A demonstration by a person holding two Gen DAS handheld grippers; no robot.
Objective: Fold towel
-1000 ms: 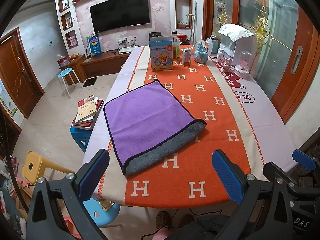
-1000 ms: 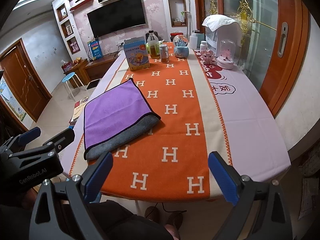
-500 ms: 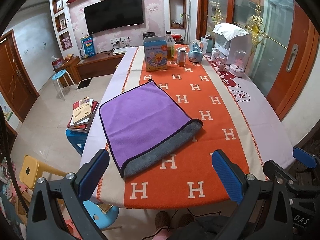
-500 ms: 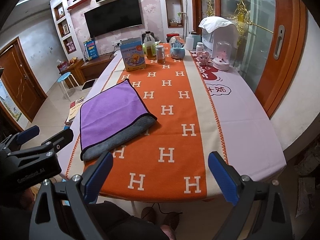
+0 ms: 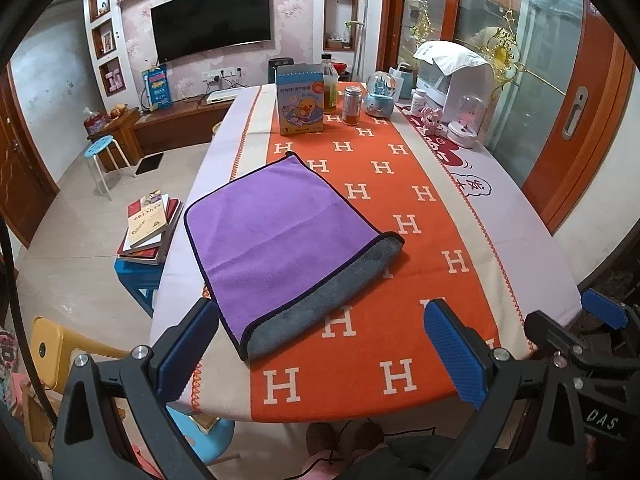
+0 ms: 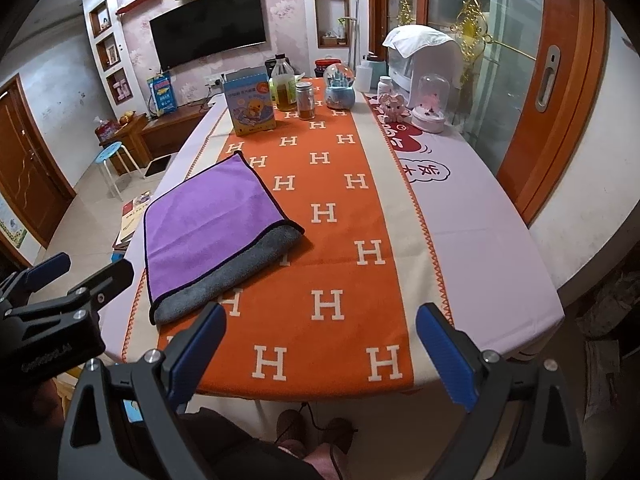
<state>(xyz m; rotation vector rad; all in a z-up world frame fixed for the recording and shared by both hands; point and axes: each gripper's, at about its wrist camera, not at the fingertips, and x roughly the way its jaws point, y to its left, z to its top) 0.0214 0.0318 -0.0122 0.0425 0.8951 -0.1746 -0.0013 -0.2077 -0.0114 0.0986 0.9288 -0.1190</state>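
Left gripper [image 5: 322, 346] and right gripper [image 6: 320, 348] level, side by side; jaws spread wide, empty.

Ahead of my tongs I see a table [image 5: 532, 240] under an orange runner [image 5: 400, 200] printed with white H letters. At its far end I make out a blue duck-printed box [image 5: 301, 105], an oil bottle [image 5: 329, 84], a metal-lidded jar [image 5: 352, 106] and a snow globe [image 5: 380, 94]; a white appliance [image 5: 448, 80] stands far right. Left of the tongs, off the table, books [image 5: 148, 224] lie stacked on a blue stool [image 5: 136, 280]. A television [image 5: 212, 24] hangs on the far wall.
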